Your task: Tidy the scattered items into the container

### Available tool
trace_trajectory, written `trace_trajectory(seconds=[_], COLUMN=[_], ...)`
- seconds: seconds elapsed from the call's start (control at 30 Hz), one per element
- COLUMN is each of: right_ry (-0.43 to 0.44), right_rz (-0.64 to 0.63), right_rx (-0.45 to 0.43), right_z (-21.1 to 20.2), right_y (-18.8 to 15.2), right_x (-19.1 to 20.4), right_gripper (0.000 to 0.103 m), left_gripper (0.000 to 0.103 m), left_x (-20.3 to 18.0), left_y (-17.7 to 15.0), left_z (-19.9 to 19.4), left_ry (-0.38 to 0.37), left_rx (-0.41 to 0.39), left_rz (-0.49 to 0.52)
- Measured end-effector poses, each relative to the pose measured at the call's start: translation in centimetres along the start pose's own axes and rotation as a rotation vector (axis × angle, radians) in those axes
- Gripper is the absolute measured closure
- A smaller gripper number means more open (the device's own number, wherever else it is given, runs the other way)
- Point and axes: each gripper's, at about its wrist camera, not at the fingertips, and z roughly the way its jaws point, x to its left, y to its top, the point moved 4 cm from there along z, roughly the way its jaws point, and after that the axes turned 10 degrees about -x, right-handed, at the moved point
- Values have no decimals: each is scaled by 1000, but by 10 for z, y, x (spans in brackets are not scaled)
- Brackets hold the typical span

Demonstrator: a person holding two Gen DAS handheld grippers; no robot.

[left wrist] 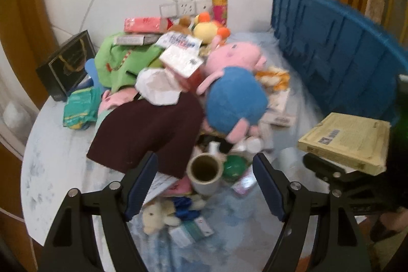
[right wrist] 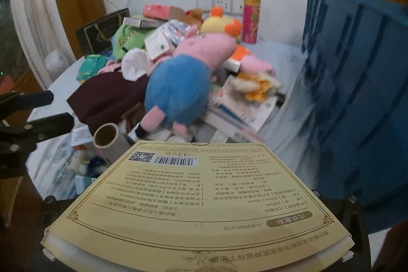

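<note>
My left gripper (left wrist: 204, 185) is open above the near end of a heap of items on a pale round table (left wrist: 51, 170). A cardboard-cored tape roll (left wrist: 204, 170) lies below its fingertips, untouched. A pink pig plush in blue (left wrist: 234, 98) tops the heap beside a dark maroon cloth (left wrist: 148, 134). My right gripper (left wrist: 329, 170) is shut on a flat yellow box (left wrist: 346, 142), held in the air near the blue crate (left wrist: 331, 50). In the right wrist view the yellow box (right wrist: 191, 203) hides the right fingers, and the blue crate (right wrist: 357, 93) stands at the right.
A black gift bag (left wrist: 66, 63), green garment (left wrist: 119, 60) and tall pink canister (left wrist: 220, 9) sit at the heap's far side against a white padded wall. A small white plush (left wrist: 158, 217) and a green ball (left wrist: 233, 166) lie near my left fingers. My left gripper (right wrist: 54, 108) shows at the left edge.
</note>
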Motion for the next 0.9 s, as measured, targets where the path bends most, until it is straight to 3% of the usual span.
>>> trace_trajectory(seconds=[0.13,0.3,0.43,0.5,0.57,0.83,0.87,0.9], right_ry=[-10,-50,-83,-103,-116,-160,-164,-155], right_rz=[-2,54,105,137,166,219,216,214], right_rx=[30,76,128,160,195,301,284,272], right_z=[16,23,30,38,46,83,81,77], right_y=[-7,-23,-43,-55,-67,-112,-111,-108], right_x=[6,-11,-27,-32,-35,-35,-35,-34], right_gripper=[0,0,0,0,0,0,6,27], left_gripper=[26,26,27,44,53,58,58,59], left_x=[14,-1,-11,-16,-22,-24,-25,-25], left_y=[-21,-35,-43,-41,-40,-35,-35,-35], left_z=[27,58,93,97,100,108,107,106], left_ry=[-11,-29,27,70,74,31,29,25], left_rx=[64,99,113,54,36,29,36,43], left_rz=[-42,-20,18,80,104,86,89,92])
